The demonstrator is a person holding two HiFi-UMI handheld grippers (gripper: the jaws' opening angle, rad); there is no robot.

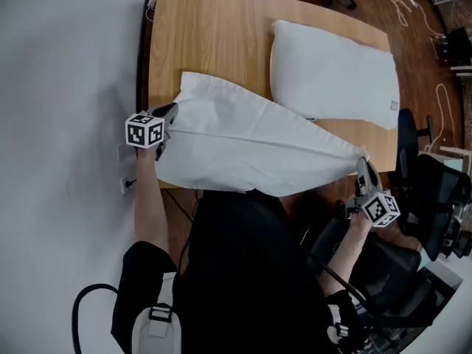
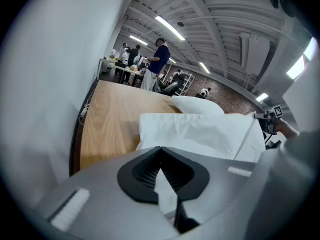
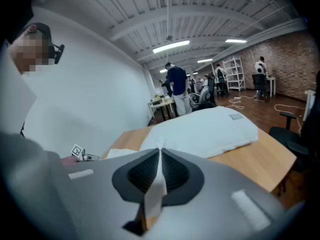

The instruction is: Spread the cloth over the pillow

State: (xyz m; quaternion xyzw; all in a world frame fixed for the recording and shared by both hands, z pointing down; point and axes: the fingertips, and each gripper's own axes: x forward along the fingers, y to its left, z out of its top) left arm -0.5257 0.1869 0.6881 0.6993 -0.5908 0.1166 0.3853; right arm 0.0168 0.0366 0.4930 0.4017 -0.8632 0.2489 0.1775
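Observation:
A white cloth [image 1: 243, 142] hangs stretched between my two grippers over the near part of the wooden table [image 1: 214, 35]. My left gripper [image 1: 168, 113] is shut on the cloth's left corner; a strip of it [image 2: 165, 191] runs between the jaws. My right gripper [image 1: 362, 164] is shut on the right corner, seen as a pinched strip of cloth [image 3: 156, 189]. The white pillow [image 1: 332, 72] lies on the table's far right, beyond the cloth and uncovered. From the right gripper view the pillow [image 3: 210, 129] lies just ahead.
A white wall [image 1: 66, 87] runs along the table's left side. Black office chairs [image 1: 428, 190] stand at the right, with cables on the wooden floor [image 1: 413, 13]. People stand at far tables [image 2: 150, 59] in the background.

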